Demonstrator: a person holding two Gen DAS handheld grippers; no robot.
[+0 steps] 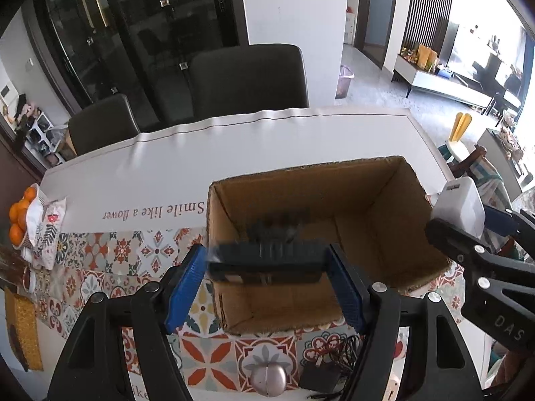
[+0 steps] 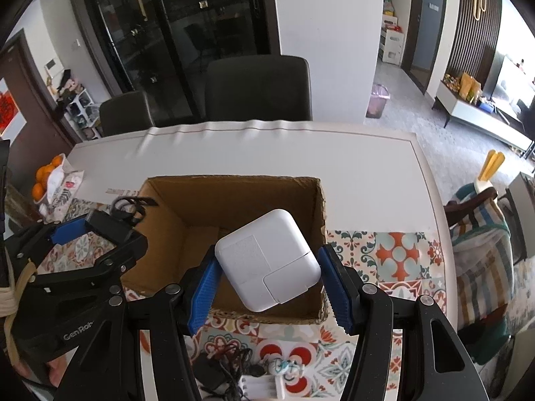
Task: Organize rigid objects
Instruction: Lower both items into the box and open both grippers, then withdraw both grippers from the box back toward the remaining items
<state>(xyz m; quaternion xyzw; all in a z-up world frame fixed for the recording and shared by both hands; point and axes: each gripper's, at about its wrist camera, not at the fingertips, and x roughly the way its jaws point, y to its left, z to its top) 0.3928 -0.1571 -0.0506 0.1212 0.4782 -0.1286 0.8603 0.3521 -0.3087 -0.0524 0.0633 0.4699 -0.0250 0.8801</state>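
My left gripper (image 1: 267, 280) pinches a black adapter (image 1: 264, 262) over the cardboard box (image 1: 384, 207); my right gripper (image 2: 267, 284) squeezes a white charger (image 2: 267, 264) above it too. Another black adapter with cables (image 1: 326, 372) lies just beside the box on the patterned mat (image 1: 207, 361).

Cardboard box (image 1: 367, 200) on table (image 1: 267, 140)
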